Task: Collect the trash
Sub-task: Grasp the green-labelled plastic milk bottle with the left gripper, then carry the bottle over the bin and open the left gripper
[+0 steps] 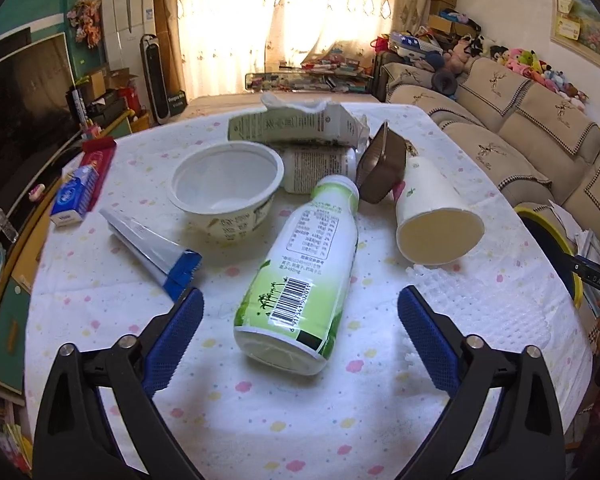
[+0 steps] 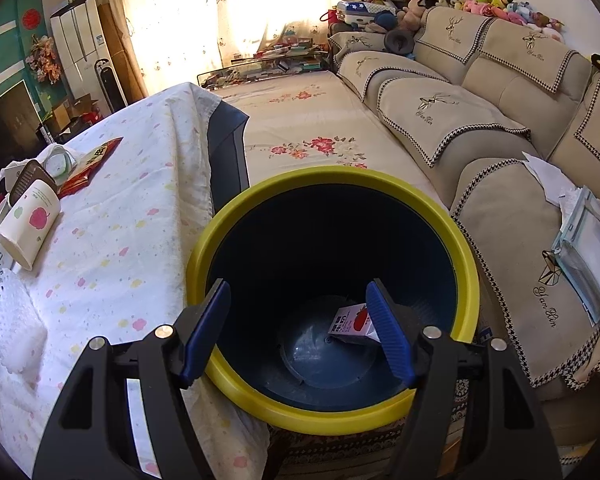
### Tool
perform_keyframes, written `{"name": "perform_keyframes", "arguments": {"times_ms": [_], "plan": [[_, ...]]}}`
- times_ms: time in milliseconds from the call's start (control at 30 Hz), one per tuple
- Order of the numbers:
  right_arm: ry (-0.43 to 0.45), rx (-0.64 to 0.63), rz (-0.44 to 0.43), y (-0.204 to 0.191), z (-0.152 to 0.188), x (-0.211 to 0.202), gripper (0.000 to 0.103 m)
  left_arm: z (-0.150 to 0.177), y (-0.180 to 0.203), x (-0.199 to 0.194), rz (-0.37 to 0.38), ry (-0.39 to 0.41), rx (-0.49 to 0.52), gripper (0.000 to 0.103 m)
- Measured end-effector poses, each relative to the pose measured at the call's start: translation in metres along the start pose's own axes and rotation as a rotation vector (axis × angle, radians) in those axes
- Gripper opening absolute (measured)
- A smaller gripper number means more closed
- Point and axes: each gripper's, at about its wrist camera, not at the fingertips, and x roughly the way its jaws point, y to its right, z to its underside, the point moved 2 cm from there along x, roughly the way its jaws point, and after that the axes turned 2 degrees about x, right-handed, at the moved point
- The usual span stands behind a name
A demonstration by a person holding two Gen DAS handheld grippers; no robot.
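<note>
The trash lies scattered on the tabletop [image 1: 99, 320], which is covered by a white cloth with pastel spots. Nearest the left tool [image 1: 300, 308] is a green-and-white plastic bottle [image 1: 300, 276], on its side with its base toward the camera and its neck pointing away. The left tool's blue-padded jaws stand wide apart, one on each side of the bottle's base, touching nothing. Beyond the bottle sits an upright white yogurt cup [image 1: 225, 184], and to its left a flattened silver-and-blue tube [image 1: 151, 246]. Behind the cup lies a torn carton [image 1: 295, 126]. To the right of the bottle's neck a brown plastic tray [image 1: 382, 168] leans tilted against a paper cup [image 1: 436, 216] that lies on its side, its open mouth toward the camera. A blue-and-white box [image 1: 77, 196] and a red packet [image 1: 97, 156] lie along the left edge of the tabletop. A white bumpy sheet [image 1: 500, 312] lies flat near the right edge.

Beside the tabletop stands a trash bin [image 2: 235, 372] with a yellow rim and dark blue inside. A small milk carton [image 2: 350, 324] rests on its bottom. The right tool [image 2: 300, 332] hangs over the bin's mouth, jaws wide and empty. A beige sofa [image 2: 480, 128] runs along the right.
</note>
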Motion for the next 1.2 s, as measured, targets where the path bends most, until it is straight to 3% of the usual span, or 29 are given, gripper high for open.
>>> {"name": "perform_keyframes", "arguments": {"times_ms": [200, 267, 333, 500, 767, 967, 1200], "plan": [[-0.007, 0.001, -0.007, -0.001, 0.001, 0.002, 0.067, 0.003, -0.003, 0.025, 0.036, -0.068, -0.011, 0.076], [-0.010, 0.001, -0.009, -0.001, 0.001, 0.003, 0.067, 0.004, -0.005, 0.031, 0.052, -0.077, -0.021, 0.061], [-0.012, 0.001, -0.011, -0.001, 0.001, 0.004, 0.067, 0.005, -0.008, 0.035, 0.074, -0.079, -0.033, 0.057], [-0.008, 0.002, -0.019, -0.001, 0.000, 0.002, 0.067, 0.000, -0.007, 0.016, 0.054, 0.005, -0.026, 0.055], [0.003, 0.005, -0.035, -0.002, 0.000, -0.004, 0.067, -0.017, 0.002, -0.053, 0.001, 0.147, 0.007, 0.051], [0.011, 0.012, -0.047, 0.001, 0.001, -0.009, 0.067, -0.027, 0.015, -0.096, 0.001, 0.203, 0.043, 0.051], [0.027, 0.022, -0.056, 0.007, 0.000, -0.019, 0.067, -0.034, 0.045, -0.132, 0.053, 0.249, 0.079, 0.051]]}}
